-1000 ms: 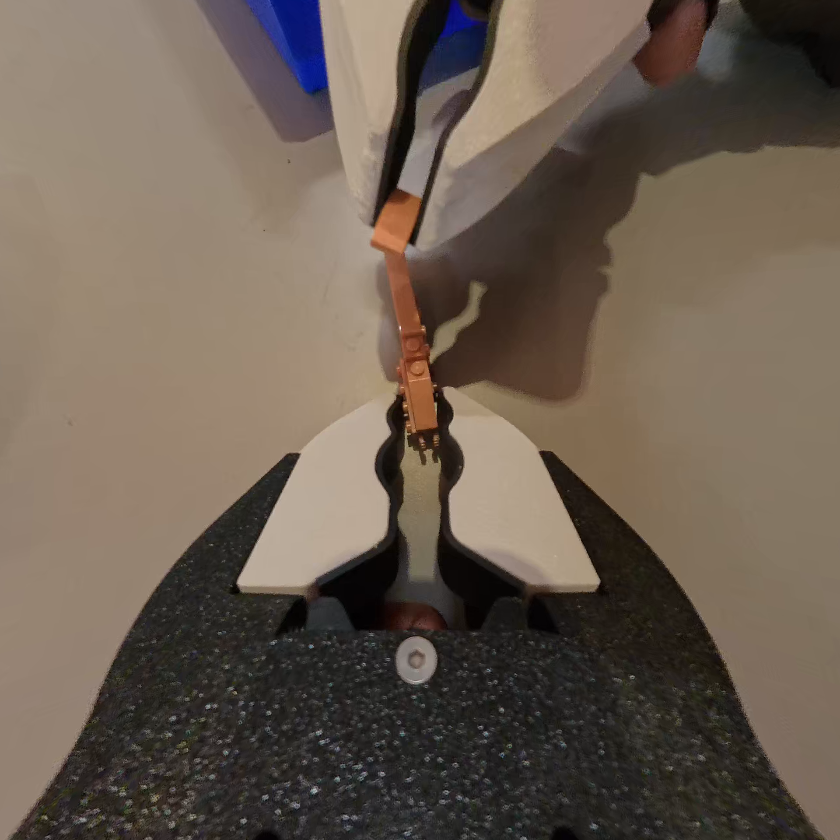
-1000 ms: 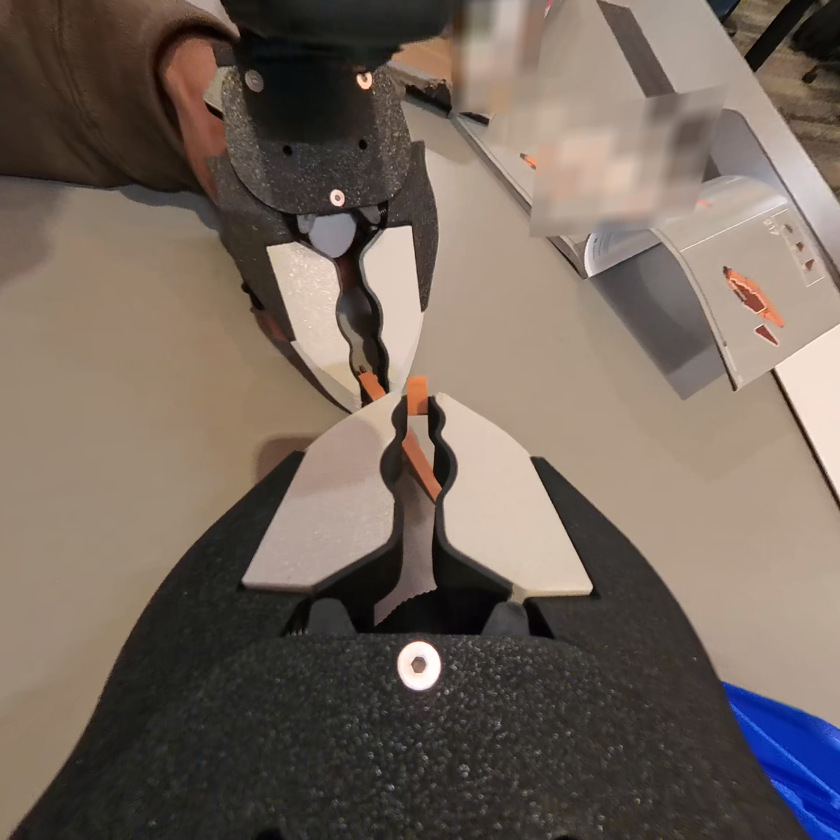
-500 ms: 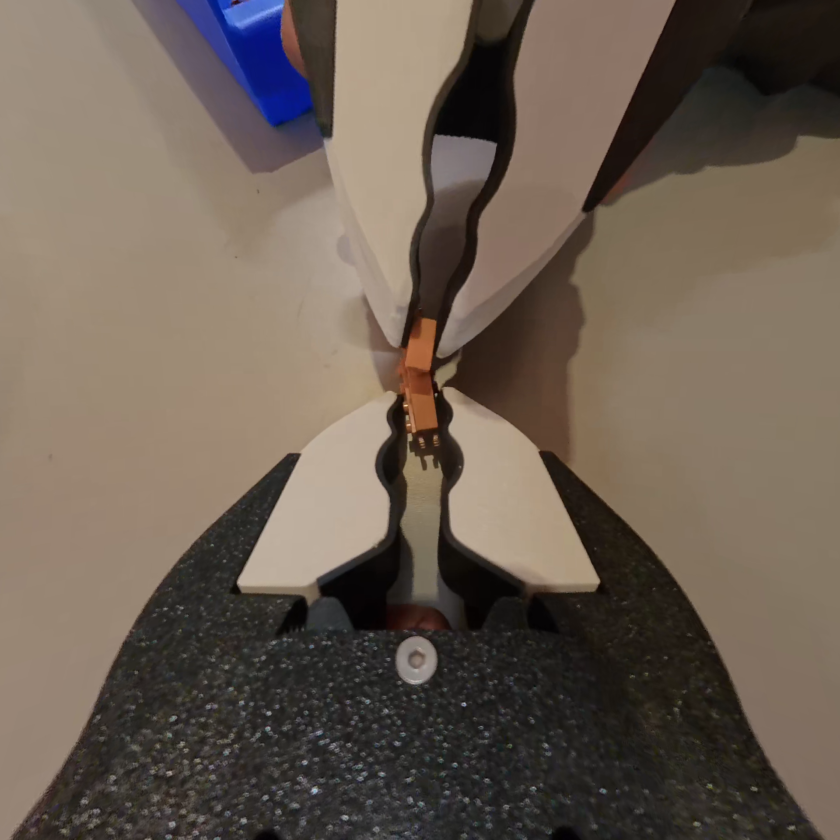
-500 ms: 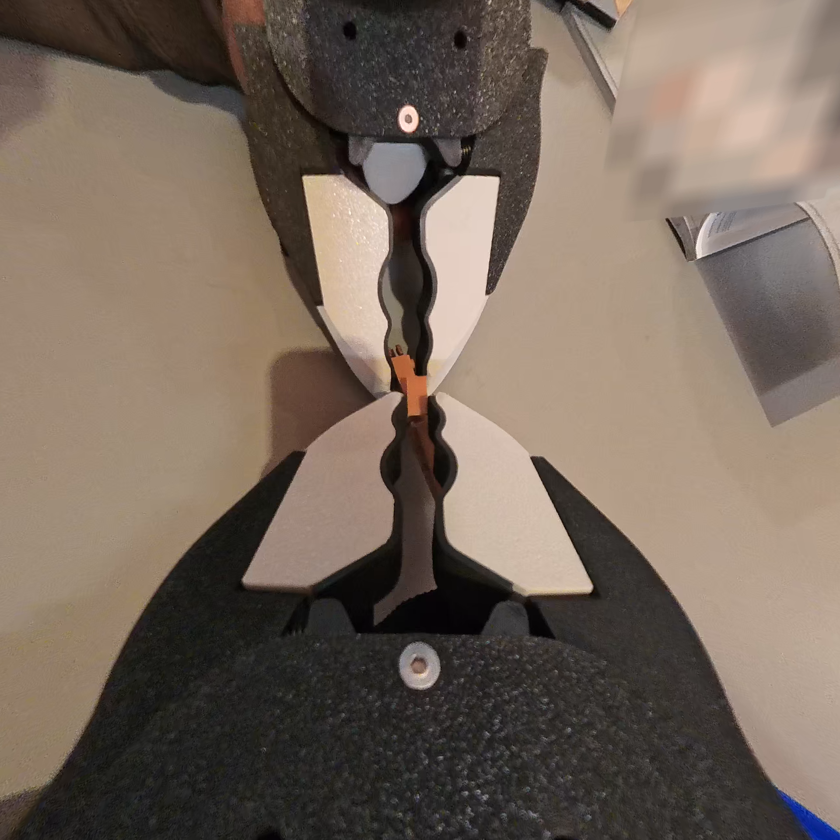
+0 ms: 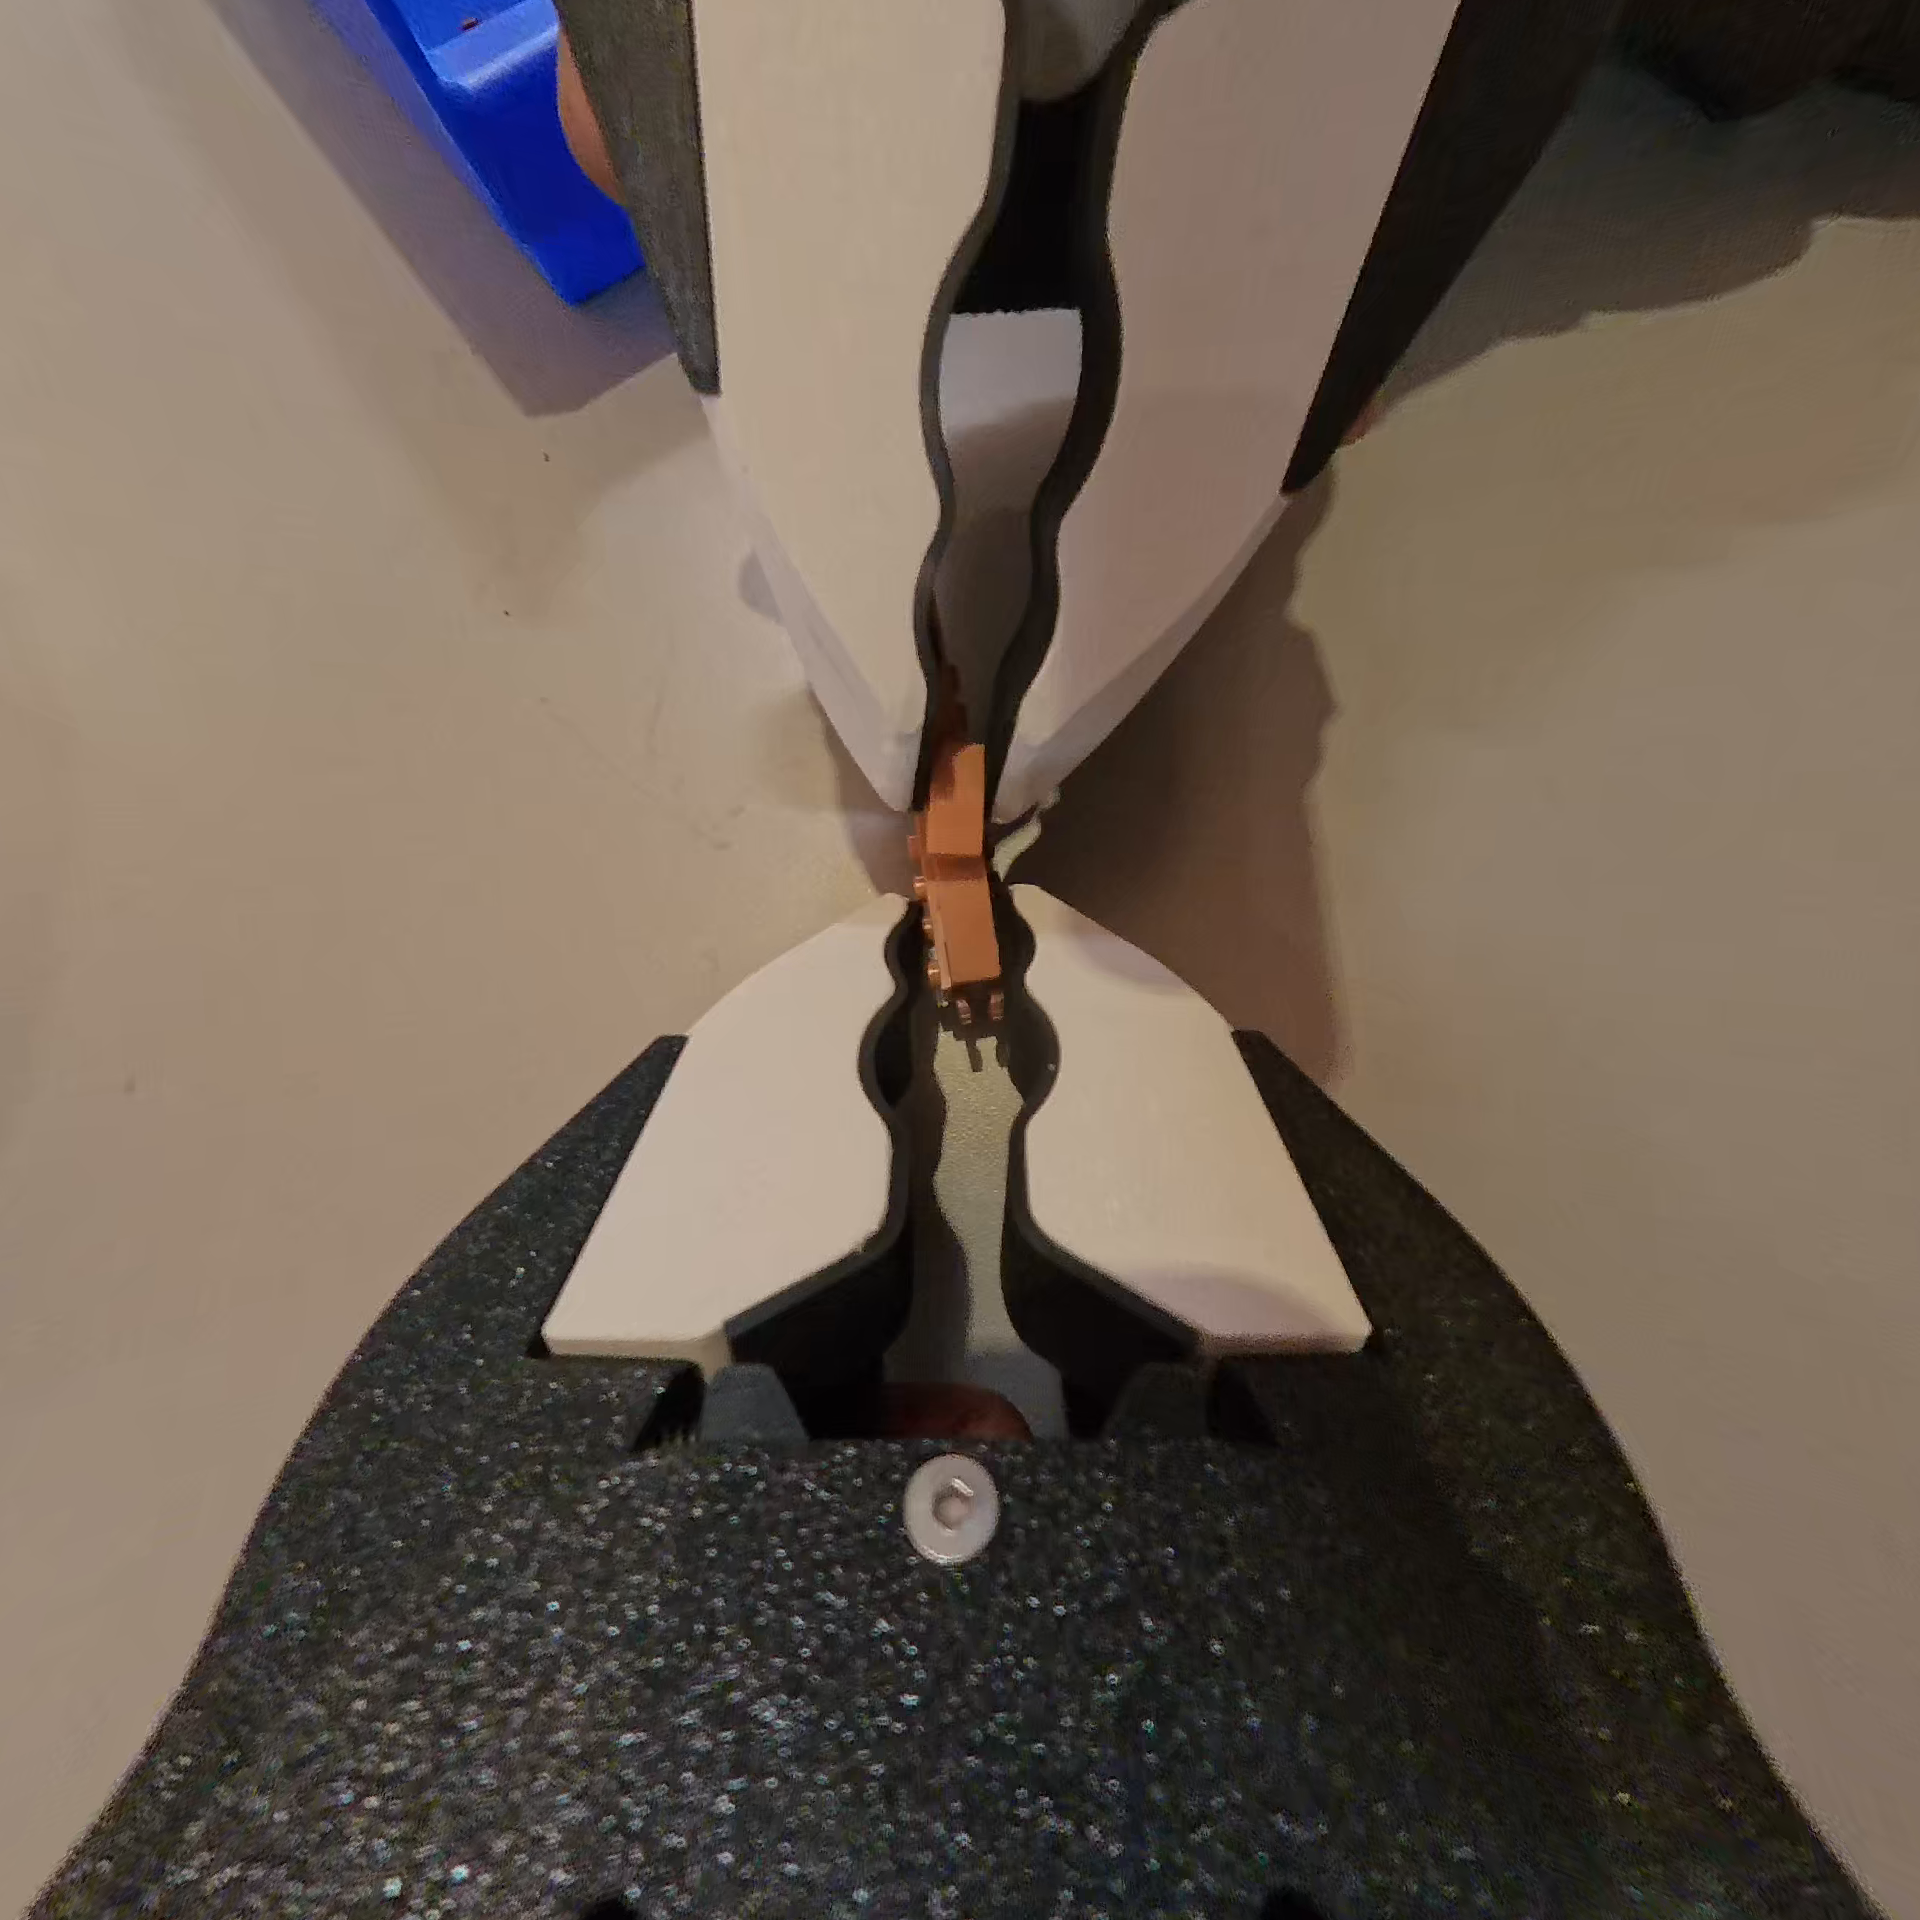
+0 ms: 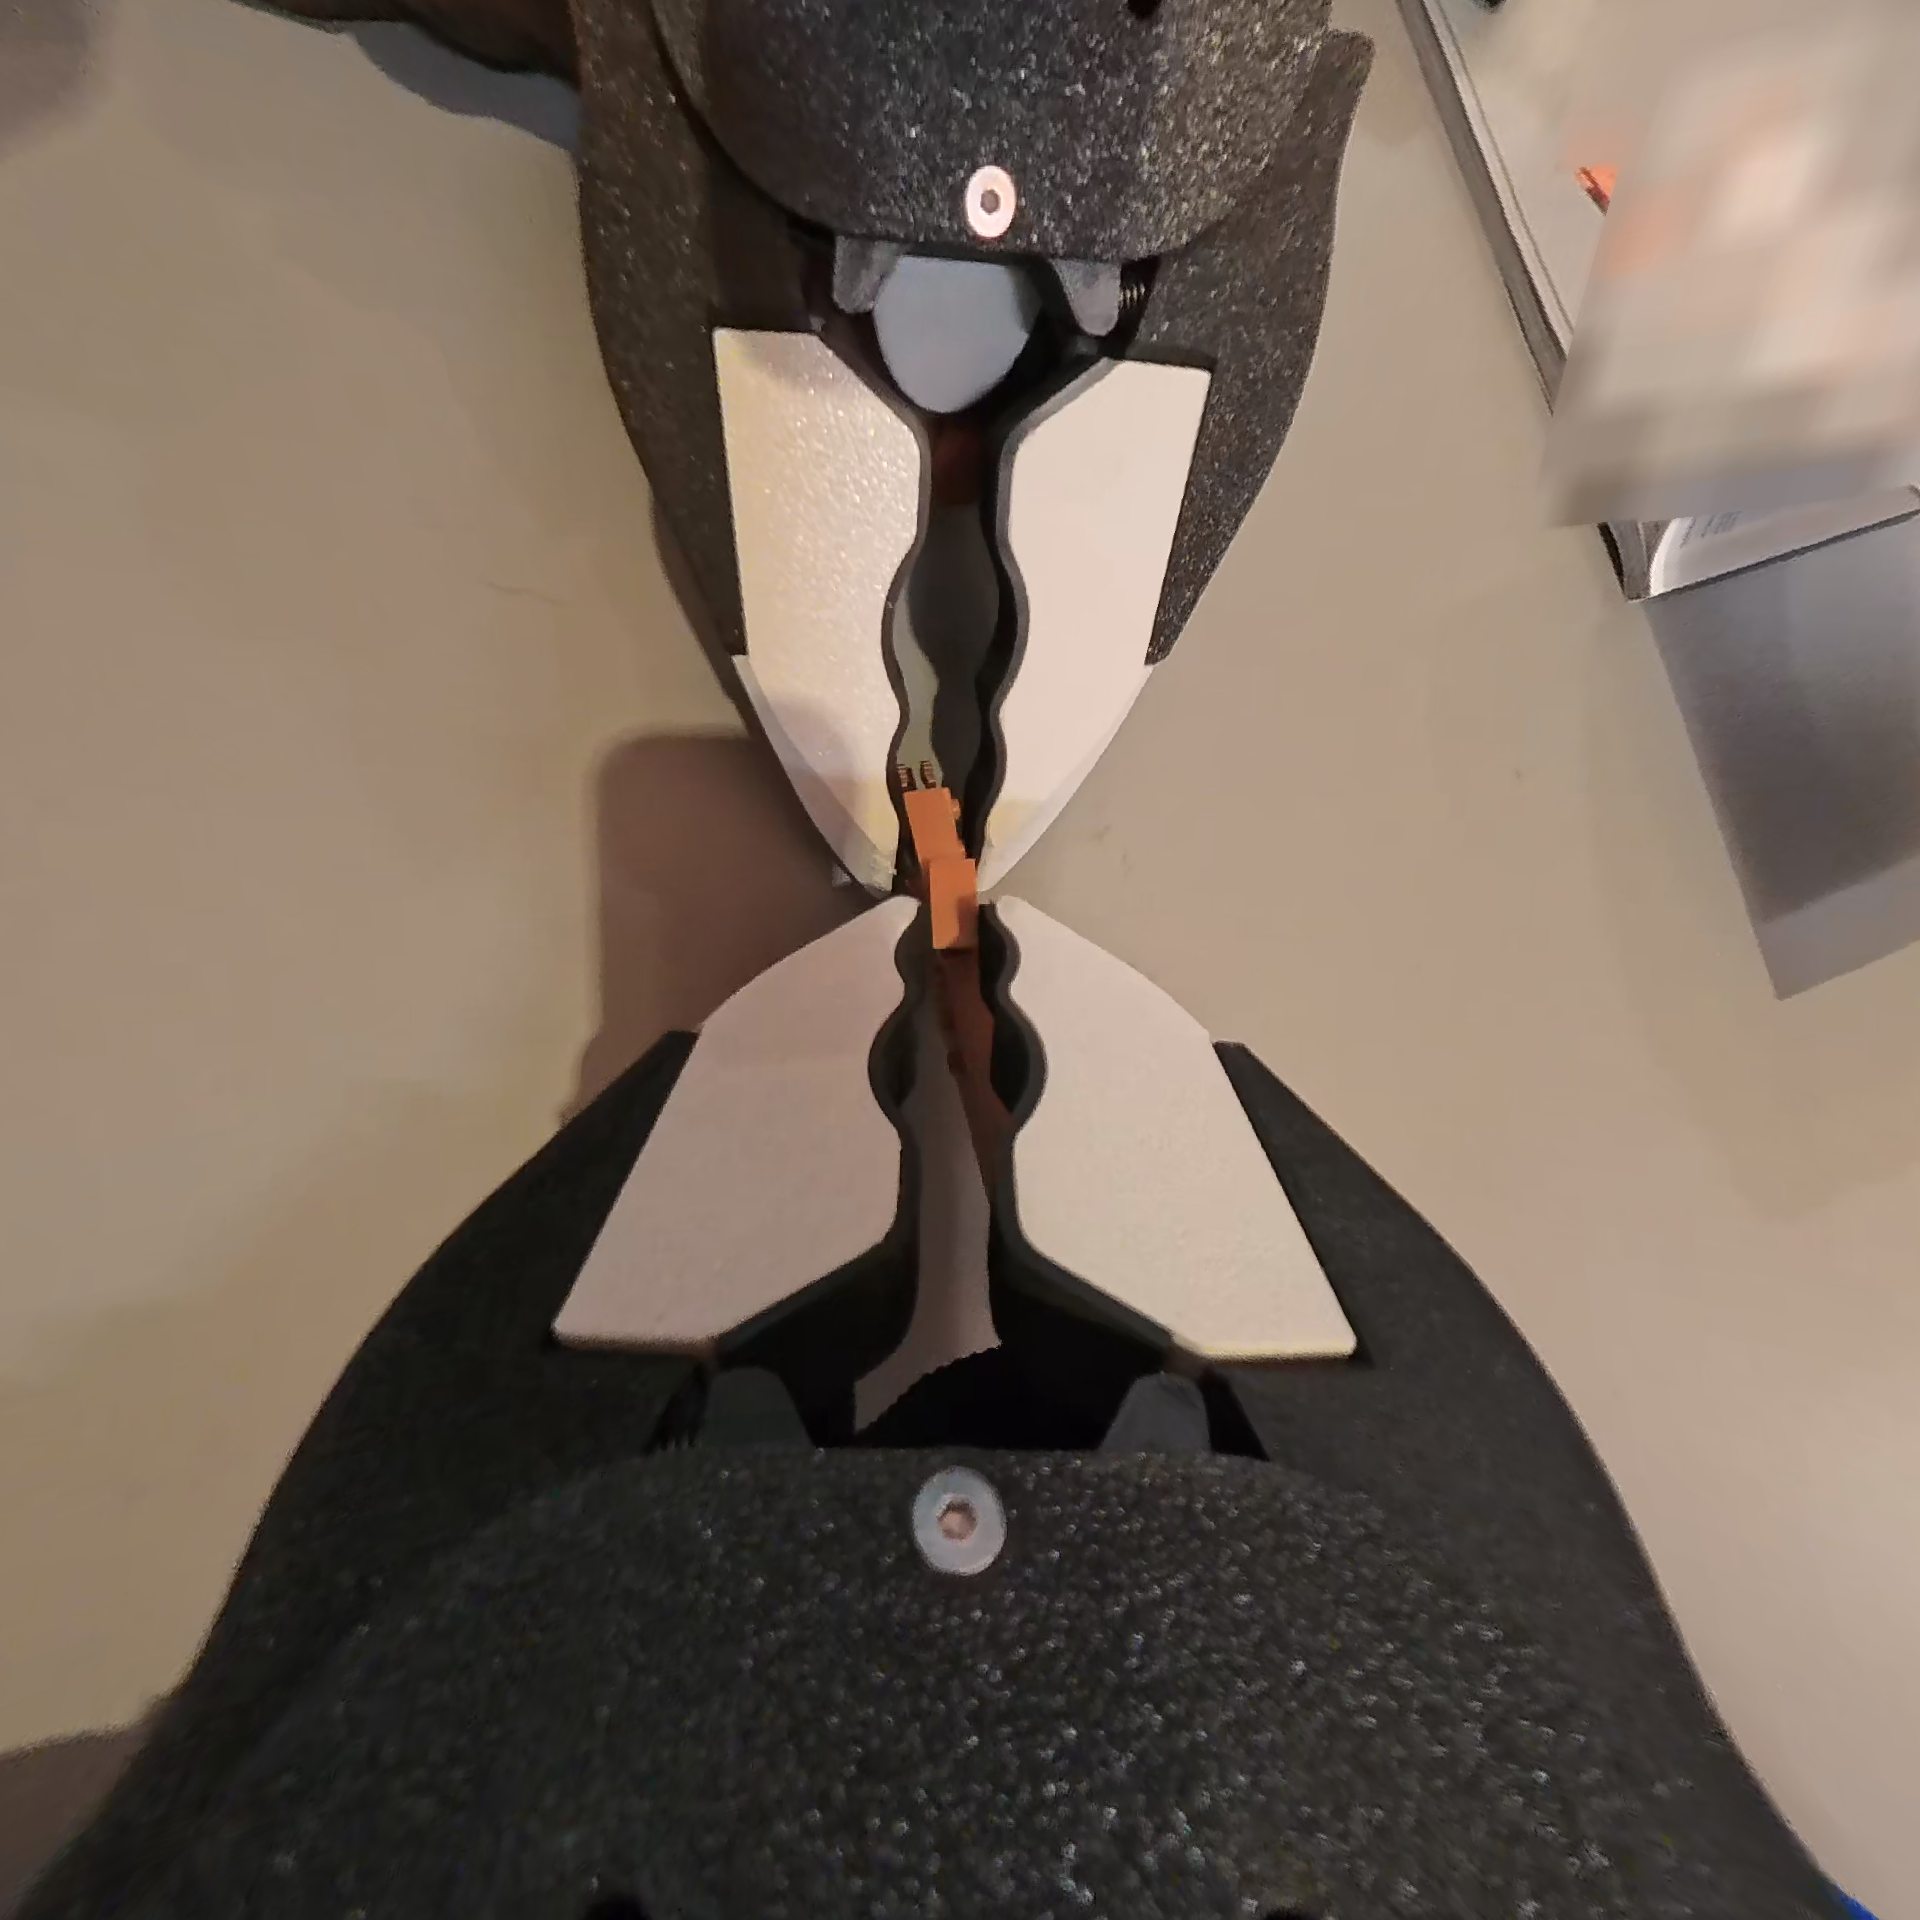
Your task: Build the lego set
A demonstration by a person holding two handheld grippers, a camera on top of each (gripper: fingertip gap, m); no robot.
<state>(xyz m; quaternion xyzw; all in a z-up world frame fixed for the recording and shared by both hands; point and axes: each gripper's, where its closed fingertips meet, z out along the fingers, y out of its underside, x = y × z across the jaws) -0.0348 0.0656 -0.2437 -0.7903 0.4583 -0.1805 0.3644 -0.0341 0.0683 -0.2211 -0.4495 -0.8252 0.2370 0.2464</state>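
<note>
- Beige tabletop all around; blue bin at the far left, grey booklet at the right, print too blurred to read.
- Left gripper closed on an orange brick.
- Right gripper closed on an orange strip, meeting tip to tip above the table.
- Long axes nearly in line, ends overlapping: probably pressing together next.
- No brand marks legible.

Orange lego piece, blue bin, beige table, perhaps speckled black gripper bodies
</note>
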